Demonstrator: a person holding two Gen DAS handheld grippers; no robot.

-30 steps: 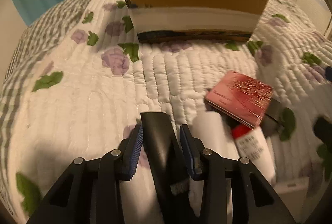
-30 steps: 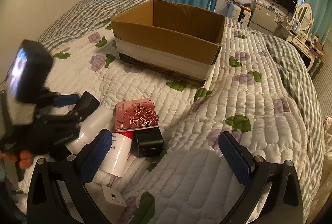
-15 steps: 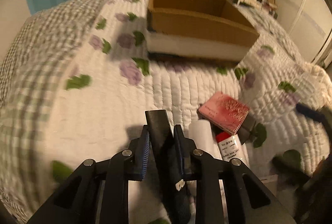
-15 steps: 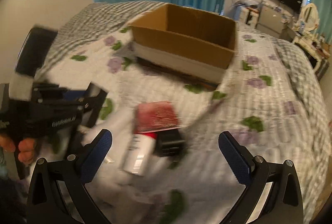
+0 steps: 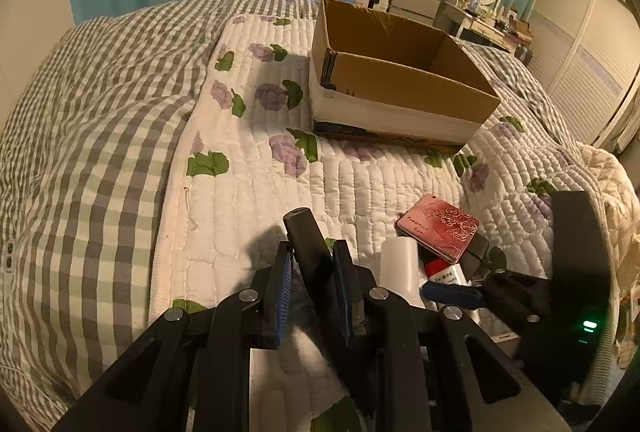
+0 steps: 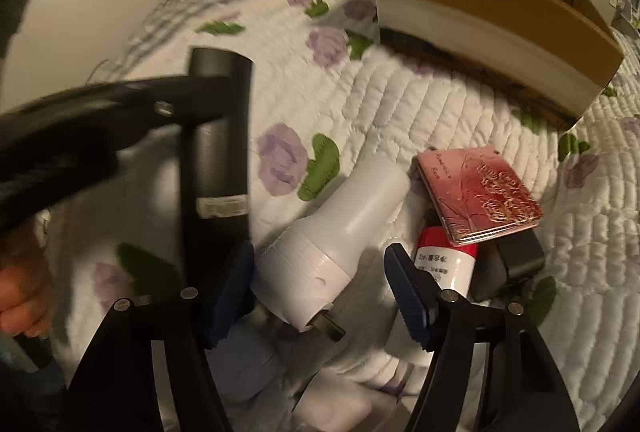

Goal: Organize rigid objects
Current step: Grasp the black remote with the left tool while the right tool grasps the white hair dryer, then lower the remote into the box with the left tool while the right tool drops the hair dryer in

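Nearest, the left gripper [image 5: 310, 270] pinches a black cylinder [image 5: 308, 244], lifted clear of the quilted bed [image 5: 248, 200]; it looks stiff and smooth, so a mid-body hold suits it. Beside it, the right gripper [image 6: 320, 284], its jaws just closing, straddles a white plastic bottle-shaped object [image 6: 340, 228], pads not yet pressing. It looks light, rigid and slippery; its wide body seems the best hold. Just beyond lies a red embossed case [image 6: 480, 196]. Farther back sits the open cardboard box [image 5: 400, 80].

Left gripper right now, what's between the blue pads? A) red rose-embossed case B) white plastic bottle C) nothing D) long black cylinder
D: in the left wrist view the left gripper has its blue pads clamped on the long black cylinder, lifted clear of the quilt.
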